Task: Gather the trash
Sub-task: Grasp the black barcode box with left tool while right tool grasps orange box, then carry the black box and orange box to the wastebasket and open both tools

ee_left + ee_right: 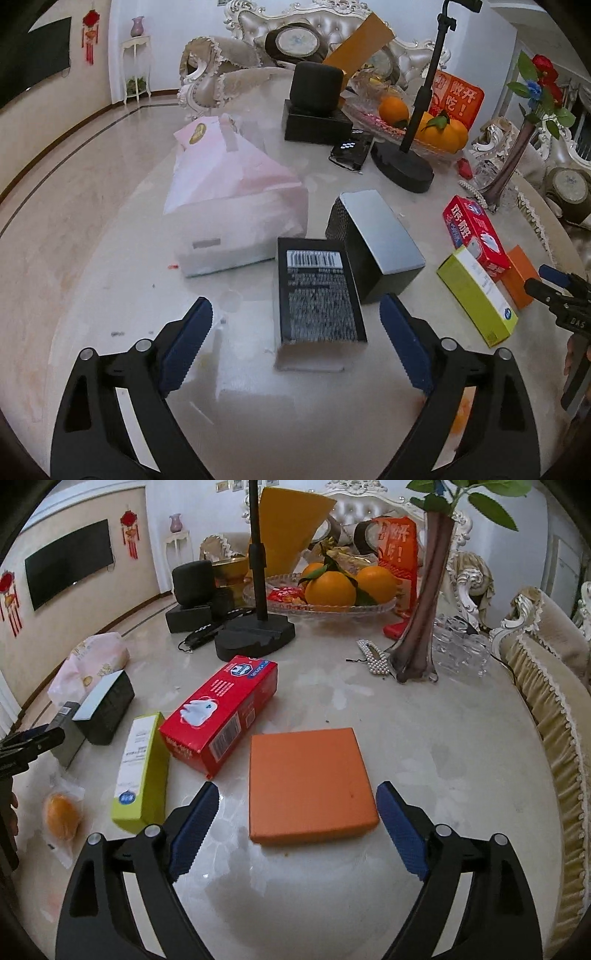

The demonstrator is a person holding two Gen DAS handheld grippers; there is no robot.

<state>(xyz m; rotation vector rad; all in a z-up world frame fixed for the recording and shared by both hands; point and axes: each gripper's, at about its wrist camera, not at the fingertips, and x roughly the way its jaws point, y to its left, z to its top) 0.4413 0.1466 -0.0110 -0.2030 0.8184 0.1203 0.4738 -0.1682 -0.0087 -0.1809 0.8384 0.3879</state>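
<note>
- The left gripper [295, 325] hangs low in the left wrist view with its jaws wide and empty; the black box with the barcode label [317, 295] lies flat on the bench [110, 266] between the two blue pads, touching neither.
- The right gripper [297, 812] is also wide and empty; the flat orange box [310, 786] lies in the centre of the right wrist view, and its near edge sits between the pads.
- More trash lies at the left of the right wrist view: a green box [142, 771] and a red box [221, 712], which are touching each other, and a dark box with a silver face [105, 709] further left.
- The step in hand is probably to grasp one box with each gripper.
- To do it well, each gripper should come lower so the pads stand on both side walls of its box, then close squarely.
- The orange box is wide and low, so the pads must catch its thin edges and not slip over the top.
- The fruit bowl [332, 607] and the vase [424, 627], in the upper part, should stay untouched.
</note>
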